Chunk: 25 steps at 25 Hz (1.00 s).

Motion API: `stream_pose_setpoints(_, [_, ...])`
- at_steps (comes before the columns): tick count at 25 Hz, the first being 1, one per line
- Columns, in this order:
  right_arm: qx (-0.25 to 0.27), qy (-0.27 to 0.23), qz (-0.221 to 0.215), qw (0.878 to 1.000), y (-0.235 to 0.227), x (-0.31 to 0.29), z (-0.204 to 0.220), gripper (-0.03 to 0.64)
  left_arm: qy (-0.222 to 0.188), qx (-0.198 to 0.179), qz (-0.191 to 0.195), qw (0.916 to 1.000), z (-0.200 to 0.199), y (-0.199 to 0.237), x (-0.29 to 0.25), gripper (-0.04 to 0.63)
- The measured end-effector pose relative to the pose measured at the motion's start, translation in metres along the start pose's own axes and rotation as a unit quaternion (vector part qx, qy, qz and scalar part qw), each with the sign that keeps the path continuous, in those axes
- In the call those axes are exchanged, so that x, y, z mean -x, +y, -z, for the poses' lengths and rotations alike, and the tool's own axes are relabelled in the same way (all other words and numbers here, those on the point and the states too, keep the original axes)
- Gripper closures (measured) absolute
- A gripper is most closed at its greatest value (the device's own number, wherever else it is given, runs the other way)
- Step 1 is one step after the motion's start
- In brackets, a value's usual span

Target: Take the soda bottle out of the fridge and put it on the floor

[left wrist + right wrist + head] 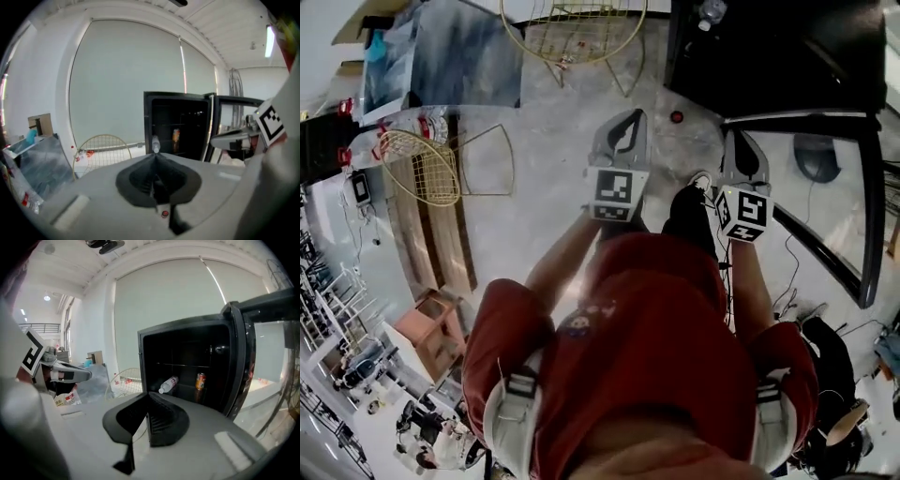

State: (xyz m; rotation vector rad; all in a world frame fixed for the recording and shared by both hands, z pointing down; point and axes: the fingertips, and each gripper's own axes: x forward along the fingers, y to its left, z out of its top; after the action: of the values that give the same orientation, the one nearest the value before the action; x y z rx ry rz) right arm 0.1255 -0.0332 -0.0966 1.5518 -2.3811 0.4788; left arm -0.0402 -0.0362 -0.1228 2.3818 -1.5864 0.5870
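Note:
A clear soda bottle [168,384] with a white cap lies tilted on a shelf inside the open black fridge [187,348]. The head view shows the bottle's top [710,11], and the left gripper view shows the bottle [155,144] end-on. An orange can [200,380] stands to its right on the same shelf. My left gripper [636,116] and right gripper [739,137] are held side by side above the floor, short of the fridge. Both have their jaws shut with nothing between them. The left gripper's [155,157] and the right gripper's [149,394] tips point toward the fridge opening.
The fridge door [862,234] stands swung open on the right. Yellow wire-frame pieces sit on the floor at the left [417,167] and straight ahead [572,28]. Wooden boards [431,234] lie at the left. Cables [792,272] trail on the right. A small red object [677,116] lies before the fridge.

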Motion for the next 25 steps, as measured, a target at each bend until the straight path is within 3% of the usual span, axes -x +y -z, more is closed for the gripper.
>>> stream_pose_setpoints(4, [-0.008, -0.002, -0.024, 1.000, 0.008, 0.017, -0.047, 0.615, -0.036, -0.024, -0.004, 0.9990, -0.056, 0.004, 0.016, 0.595])
stream_pose_setpoints(7, [-0.024, -0.016, -0.039, 0.999, 0.010, 0.023, -0.075, 0.615, -0.053, -0.014, -0.011, 0.9984, -0.081, 0.012, 0.023, 0.597])
stream_pose_setpoints(10, [-0.017, -0.042, -0.025, 0.999, 0.010, 0.034, -0.101, 0.615, -0.073, -0.008, -0.018, 0.9972, -0.096, 0.019, 0.034, 0.597])
stream_pose_setpoints(15, [-0.006, -0.119, -0.021, 0.993, 0.016, 0.057, -0.142, 0.615, -0.148, 0.005, -0.057, 0.9873, -0.123, 0.028, 0.052, 0.597])
stream_pose_setpoints(19, [0.005, -0.117, 0.003, 0.993, 0.010, 0.058, -0.145, 0.615, -0.161, -0.004, -0.044, 0.9860, -0.139, 0.020, 0.055, 0.597])
stream_pose_setpoints(25, [0.001, -0.113, 0.007, 0.994, 0.005, 0.055, -0.140, 0.615, -0.150, -0.021, -0.043, 0.9876, -0.136, 0.020, 0.054, 0.597])
